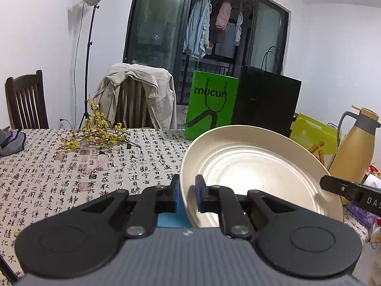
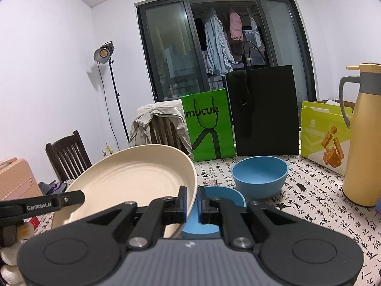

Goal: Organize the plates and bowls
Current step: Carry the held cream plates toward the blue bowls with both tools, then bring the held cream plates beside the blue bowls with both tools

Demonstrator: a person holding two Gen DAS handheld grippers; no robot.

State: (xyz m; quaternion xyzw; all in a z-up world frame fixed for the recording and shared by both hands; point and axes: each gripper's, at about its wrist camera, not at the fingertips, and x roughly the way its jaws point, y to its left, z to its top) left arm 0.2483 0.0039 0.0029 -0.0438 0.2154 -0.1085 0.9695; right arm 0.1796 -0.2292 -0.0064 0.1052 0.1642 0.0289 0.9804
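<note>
A cream plate is held above the table, tilted, by both grippers. My left gripper is shut on its left rim. My right gripper is shut on its right rim; the plate also shows in the right wrist view. The other gripper's finger shows at each view's edge, on the right in the left wrist view and on the left in the right wrist view. A blue bowl stands upright on the table ahead. A second blue dish lies beneath my right gripper, partly hidden.
The table has a calligraphy-print cloth. A green bag, a black bag and a green snack box stand at the back. A yellow thermos jug stands right. Yellow flowers lie at the far left.
</note>
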